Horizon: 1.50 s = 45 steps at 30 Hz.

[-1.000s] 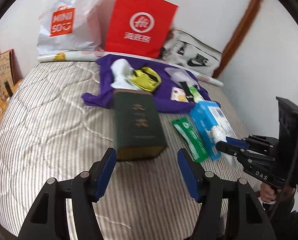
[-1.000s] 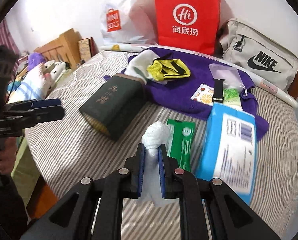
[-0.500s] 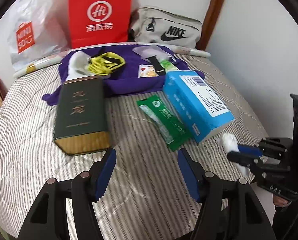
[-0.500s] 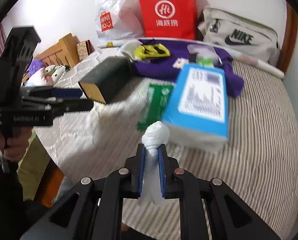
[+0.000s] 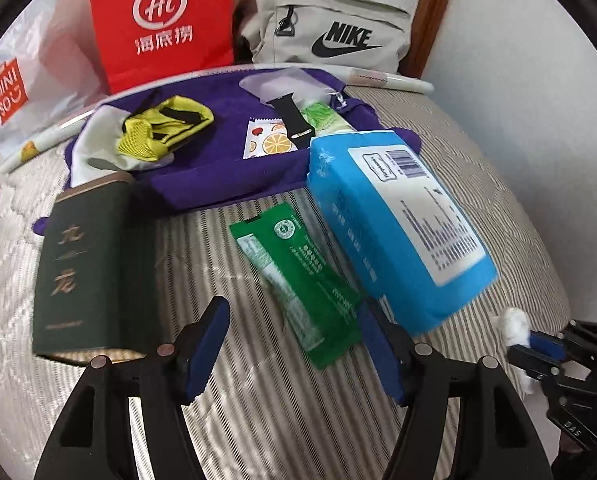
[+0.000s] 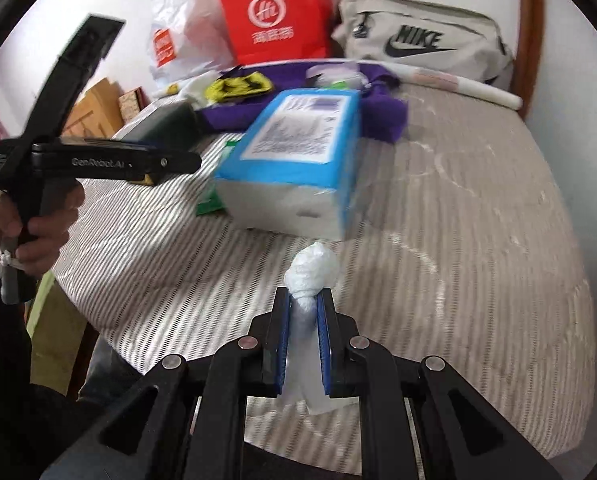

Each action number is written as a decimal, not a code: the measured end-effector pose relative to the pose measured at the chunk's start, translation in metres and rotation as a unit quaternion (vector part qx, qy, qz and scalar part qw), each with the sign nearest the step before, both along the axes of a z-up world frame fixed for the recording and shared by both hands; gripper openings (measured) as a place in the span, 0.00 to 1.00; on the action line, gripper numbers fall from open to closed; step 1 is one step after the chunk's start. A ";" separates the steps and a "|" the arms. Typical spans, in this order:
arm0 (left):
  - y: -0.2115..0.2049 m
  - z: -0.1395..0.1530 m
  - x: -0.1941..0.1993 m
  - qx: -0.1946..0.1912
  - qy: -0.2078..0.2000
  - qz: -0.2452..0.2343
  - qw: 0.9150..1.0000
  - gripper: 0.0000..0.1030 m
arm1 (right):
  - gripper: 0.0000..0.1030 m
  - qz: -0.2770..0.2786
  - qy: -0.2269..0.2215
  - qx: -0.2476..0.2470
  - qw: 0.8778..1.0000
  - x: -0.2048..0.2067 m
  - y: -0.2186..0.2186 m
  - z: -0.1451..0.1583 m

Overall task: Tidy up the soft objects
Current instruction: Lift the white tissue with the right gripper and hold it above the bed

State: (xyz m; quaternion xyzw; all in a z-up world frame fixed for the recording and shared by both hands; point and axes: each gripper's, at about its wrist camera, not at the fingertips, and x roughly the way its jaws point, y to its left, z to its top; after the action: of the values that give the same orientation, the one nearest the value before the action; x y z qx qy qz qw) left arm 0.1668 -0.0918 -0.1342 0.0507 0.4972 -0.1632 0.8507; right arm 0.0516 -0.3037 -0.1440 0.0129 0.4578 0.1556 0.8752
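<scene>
My right gripper point(image 6: 303, 300) is shut on a crumpled white tissue point(image 6: 312, 266) and holds it above the striped bed, near its front edge. It also shows in the left wrist view point(image 5: 516, 342) with the tissue point(image 5: 512, 322). My left gripper point(image 5: 294, 316) is open and empty, hovering over a green sachet point(image 5: 298, 276). A blue tissue pack point(image 5: 394, 220) lies beside it, also in the right wrist view point(image 6: 298, 152). A purple cloth point(image 5: 218, 160) carries a yellow mesh pouch point(image 5: 158, 130).
A dark green box point(image 5: 86, 264) lies at the left. A red paper bag point(image 5: 162, 20), a white Miniso bag point(image 5: 18, 80) and a grey Nike bag point(image 5: 330, 36) stand against the wall. A black watch strap point(image 5: 290, 116) and snack packets lie on the cloth.
Both grippers have swung right and drawn back along the bed. The right gripper carried the tissue away from the blue pack. The left gripper moved from over the green box to over the sachet.
</scene>
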 end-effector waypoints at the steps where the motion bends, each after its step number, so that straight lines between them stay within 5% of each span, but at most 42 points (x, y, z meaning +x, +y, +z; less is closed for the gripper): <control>1: -0.001 -0.002 0.002 0.001 0.003 0.001 1.000 0.64 | 0.13 -0.003 -0.002 0.000 1.000 0.000 -0.003 0.002; 19: -0.007 -0.034 0.043 -0.016 0.063 0.055 0.996 0.65 | 0.13 -0.019 -0.066 -0.001 0.998 0.014 -0.023 0.044; 41: -0.002 -0.039 0.044 -0.008 0.056 0.042 0.998 0.66 | 0.13 -0.016 -0.098 0.015 0.995 0.048 -0.002 0.066; 45: 0.000 -0.040 0.038 0.018 0.052 0.037 0.998 0.63 | 0.13 -0.012 -0.096 0.016 0.995 0.055 0.001 0.066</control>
State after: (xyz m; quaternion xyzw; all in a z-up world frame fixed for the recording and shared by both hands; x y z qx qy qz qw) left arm 0.2051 -0.0921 -0.1743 0.0387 0.5452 -0.1252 0.8280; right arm 0.1062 -0.3028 -0.0781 0.0174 0.3688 0.1531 0.9167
